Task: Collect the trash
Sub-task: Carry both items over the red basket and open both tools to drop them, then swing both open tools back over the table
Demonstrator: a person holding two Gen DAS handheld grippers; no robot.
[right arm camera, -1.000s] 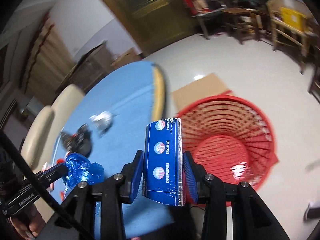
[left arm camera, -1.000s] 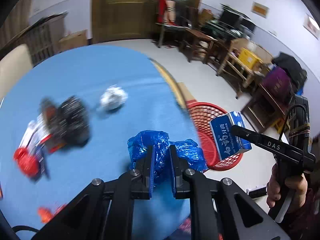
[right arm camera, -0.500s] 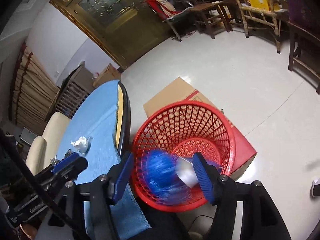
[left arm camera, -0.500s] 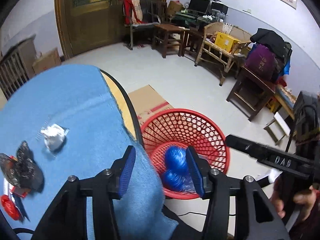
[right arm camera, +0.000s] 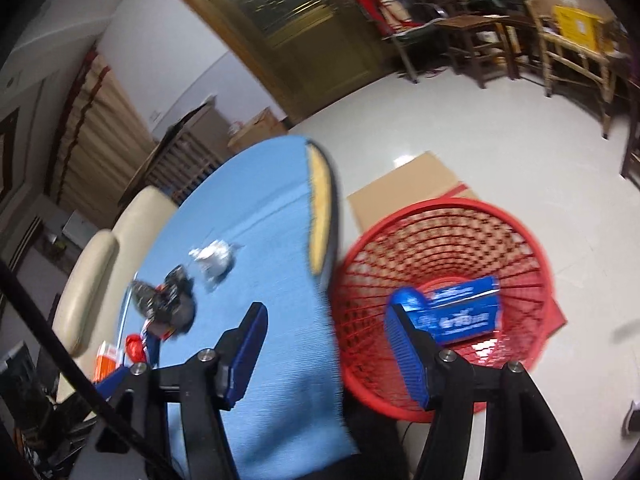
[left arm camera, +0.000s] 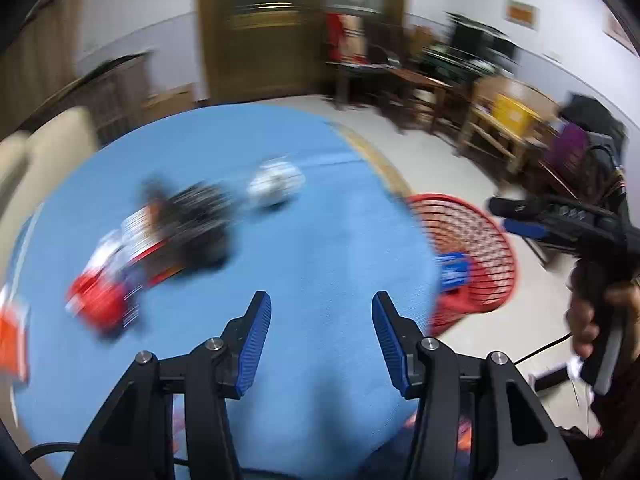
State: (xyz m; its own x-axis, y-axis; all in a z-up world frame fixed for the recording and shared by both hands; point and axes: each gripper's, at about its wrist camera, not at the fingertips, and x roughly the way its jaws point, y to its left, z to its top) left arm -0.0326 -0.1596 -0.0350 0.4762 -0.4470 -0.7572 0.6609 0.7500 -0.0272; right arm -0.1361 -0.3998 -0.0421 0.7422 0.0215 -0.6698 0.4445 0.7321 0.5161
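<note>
— Trash on the blue table (left arm camera: 328, 240): what is left to be collected?

— A white crumpled wad (left arm camera: 276, 184), a black wrapper (left arm camera: 196, 224) and red packaging (left arm camera: 100, 300) are seen lying there, blurred. A blue box (right arm camera: 460, 312) is already lodged in the red basket (right arm camera: 520, 240) beside the table.

— And the jaws?

— Both the left gripper (left arm camera: 320, 340) and right gripper (right arm camera: 328, 356) are held fairly wide, with nothing between them.

— Which step is judged to be in hand?

— A reach toward the next piece. An approach over the wad or wrapper is called for, then a closing.
</note>
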